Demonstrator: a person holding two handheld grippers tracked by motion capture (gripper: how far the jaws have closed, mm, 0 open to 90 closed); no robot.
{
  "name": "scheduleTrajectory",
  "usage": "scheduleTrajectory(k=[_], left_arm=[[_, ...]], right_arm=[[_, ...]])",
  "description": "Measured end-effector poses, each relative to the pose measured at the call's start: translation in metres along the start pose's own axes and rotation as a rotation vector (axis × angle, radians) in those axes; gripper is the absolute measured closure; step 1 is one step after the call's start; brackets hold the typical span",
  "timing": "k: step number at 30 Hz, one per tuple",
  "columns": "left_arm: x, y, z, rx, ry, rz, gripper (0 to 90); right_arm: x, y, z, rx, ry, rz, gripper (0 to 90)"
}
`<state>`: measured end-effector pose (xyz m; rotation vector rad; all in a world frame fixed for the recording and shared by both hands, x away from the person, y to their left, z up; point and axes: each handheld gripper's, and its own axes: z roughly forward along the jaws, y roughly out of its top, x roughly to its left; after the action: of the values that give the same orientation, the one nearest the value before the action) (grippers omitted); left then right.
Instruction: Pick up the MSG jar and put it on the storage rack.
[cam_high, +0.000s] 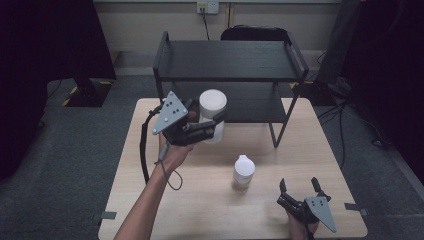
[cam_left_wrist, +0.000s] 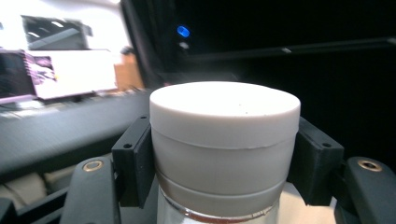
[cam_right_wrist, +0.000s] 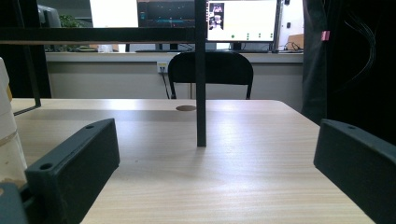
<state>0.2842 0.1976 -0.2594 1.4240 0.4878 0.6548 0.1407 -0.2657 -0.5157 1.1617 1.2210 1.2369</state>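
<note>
A jar with a wide white lid hangs above the left part of the wooden table, in front of the black shelf rack. My left gripper is shut on it just under the lid. In the left gripper view the white-lidded jar sits between the two black pads. A smaller white-capped bottle stands upright on the table near the middle. My right gripper rests at the table's front right, jaws open and empty. Its wide-apart jaws frame bare tabletop around the right gripper.
The black two-level rack stands on the table's far half; one rack leg rises ahead of the right gripper. The small bottle's edge shows at the far left of that view. A black chair stands behind the table.
</note>
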Motion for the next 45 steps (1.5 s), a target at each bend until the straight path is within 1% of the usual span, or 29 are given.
scheduleTrajectory(k=[2,3,4,7,8,9,10,11,12,14,15,17,18,19,20,21,22,23,24,25,27,28,30,31,32,33,37,40,45], left_arm=[[0.001,0.013,0.006,-0.016,0.026,-0.017,34.2],[0.001,0.013,0.006,-0.016,0.026,-0.017,34.2],[0.002,0.017,0.008,-0.020,0.034,-0.023,34.2],[0.001,0.035,0.017,-0.032,0.076,-0.033,34.2],[0.000,0.048,0.024,-0.028,0.107,-0.019,34.2],[-0.001,0.054,0.028,-0.025,0.123,-0.012,34.2],[-0.001,0.054,0.028,-0.025,0.123,-0.012,34.2],[-0.002,0.059,0.032,-0.024,0.140,-0.011,34.2],[-0.004,0.068,0.042,-0.022,0.176,-0.013,34.2],[-0.005,0.072,0.051,-0.026,0.213,-0.019,34.2],[-0.005,0.072,0.051,-0.026,0.213,-0.019,34.2],[-0.006,0.076,0.063,-0.024,0.257,-0.017,34.2],[-0.005,0.076,0.067,-0.023,0.271,-0.018,34.2],[-0.003,0.076,0.078,-0.019,0.303,-0.031,34.2],[-0.001,0.076,0.083,-0.013,0.315,-0.035,34.2],[-0.001,0.076,0.083,-0.013,0.315,-0.035,34.2],[0.003,0.074,0.093,-0.006,0.332,-0.037,34.2],[0.003,0.074,0.093,-0.006,0.332,-0.037,34.2],[0.004,0.074,0.102,0.004,0.349,-0.032,34.2],[0.004,0.074,0.102,0.004,0.349,-0.032,34.2],[0.006,0.074,0.109,0.012,0.357,-0.024,34.2],[0.006,0.073,0.116,0.023,0.378,-0.013,34.2],[0.007,0.072,0.119,0.027,0.385,-0.011,34.2],[0.011,0.071,0.123,0.029,0.392,-0.029,34.2],[0.011,0.071,0.123,0.029,0.392,-0.029,34.2],[0.013,0.068,0.125,0.027,0.393,-0.038,34.2],[0.014,0.065,0.128,0.033,0.400,-0.022,34.2],[0.014,0.060,0.129,0.018,0.406,-0.026,34.1],[0.015,0.060,0.128,0.017,0.403,-0.030,34.1]], right_arm=[[0.000,0.000,0.000,0.000,0.000,0.000,0.0],[0.000,0.000,0.000,0.000,0.000,0.000,0.0],[0.000,0.000,0.000,0.000,0.000,0.000,0.0],[0.000,0.000,0.000,0.000,0.000,0.001,0.0],[0.000,0.000,0.000,0.000,0.000,0.001,0.0],[0.000,0.000,0.000,0.000,0.000,0.001,0.0],[0.000,0.000,0.000,0.000,0.001,0.001,0.0],[0.000,0.000,0.000,0.000,0.001,0.001,0.0],[0.000,0.000,0.000,0.000,0.001,0.001,0.0],[0.000,0.000,0.000,0.000,0.001,0.001,0.0],[0.000,0.000,0.000,0.000,0.001,0.002,0.0],[0.000,0.000,0.000,0.000,0.001,0.002,0.0],[-0.001,0.000,0.000,-0.001,0.002,0.002,0.0],[-0.001,0.000,0.000,-0.001,0.003,0.001,0.0],[-0.001,0.000,0.000,0.000,0.003,0.003,0.0],[-0.001,0.000,0.000,0.000,0.003,0.003,0.0],[-0.001,0.000,0.000,0.000,0.005,0.003,0.0],[-0.001,0.000,0.000,0.000,0.005,0.003,0.0],[-0.001,0.000,0.000,0.000,0.006,0.003,0.0],[-0.001,0.000,0.000,0.000,0.006,0.004,0.0],[-0.001,0.000,0.000,0.000,0.007,0.004,0.0],[-0.001,0.000,0.000,0.000,0.007,0.004,0.0],[-0.001,0.000,0.000,0.000,0.007,0.004,0.0],[-0.001,0.000,0.000,-0.001,0.008,0.004,0.0],[-0.001,0.000,0.000,-0.001,0.008,0.004,0.0],[-0.002,0.000,0.000,-0.001,0.009,0.004,0.0],[-0.002,0.000,0.000,-0.001,0.011,0.004,0.0],[-0.002,0.000,0.000,-0.001,0.011,0.004,0.0],[-0.002,0.000,0.000,0.000,0.010,0.004,0.0]])
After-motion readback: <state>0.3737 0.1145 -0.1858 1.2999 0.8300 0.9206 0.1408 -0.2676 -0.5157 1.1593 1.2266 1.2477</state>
